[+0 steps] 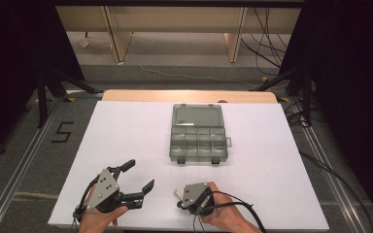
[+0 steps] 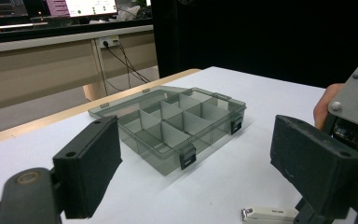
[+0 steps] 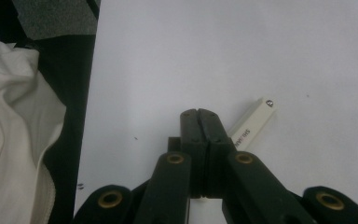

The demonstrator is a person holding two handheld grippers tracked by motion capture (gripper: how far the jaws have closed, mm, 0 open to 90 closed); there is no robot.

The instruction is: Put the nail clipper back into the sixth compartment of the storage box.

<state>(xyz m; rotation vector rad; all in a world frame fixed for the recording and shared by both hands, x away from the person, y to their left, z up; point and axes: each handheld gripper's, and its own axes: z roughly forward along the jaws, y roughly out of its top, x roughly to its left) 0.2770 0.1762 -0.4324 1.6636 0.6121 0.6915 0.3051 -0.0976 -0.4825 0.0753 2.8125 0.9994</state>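
Note:
A smoky clear organizer box (image 1: pixel 197 133) with several divided compartments lies open on the white tabletop (image 1: pixel 126 131), past the table's middle. It is seen again ahead of my left gripper (image 2: pixel 191 158), which is open with nothing between its jaws; the box (image 2: pixel 168 126) looks empty. In the high view that left gripper (image 1: pixel 141 174) is at the front left. My right gripper (image 1: pixel 179 199) is at the front centre, its jaws pressed together. A small white bar with a metal end (image 3: pixel 254 122) lies on the table just beside and under the right gripper (image 3: pixel 199 114). The bar (image 2: pixel 268 214) rests flat.
The table's wooden far edge (image 1: pixel 189 95) borders grey floor with a "5" mark (image 1: pixel 62 132). Stand legs (image 1: pixel 43 92) and cables (image 1: pixel 296 114) flank the table. White cloth (image 3: pixel 9 116) hangs past the table's near edge. A hand (image 2: pixel 326 100) holds the right gripper.

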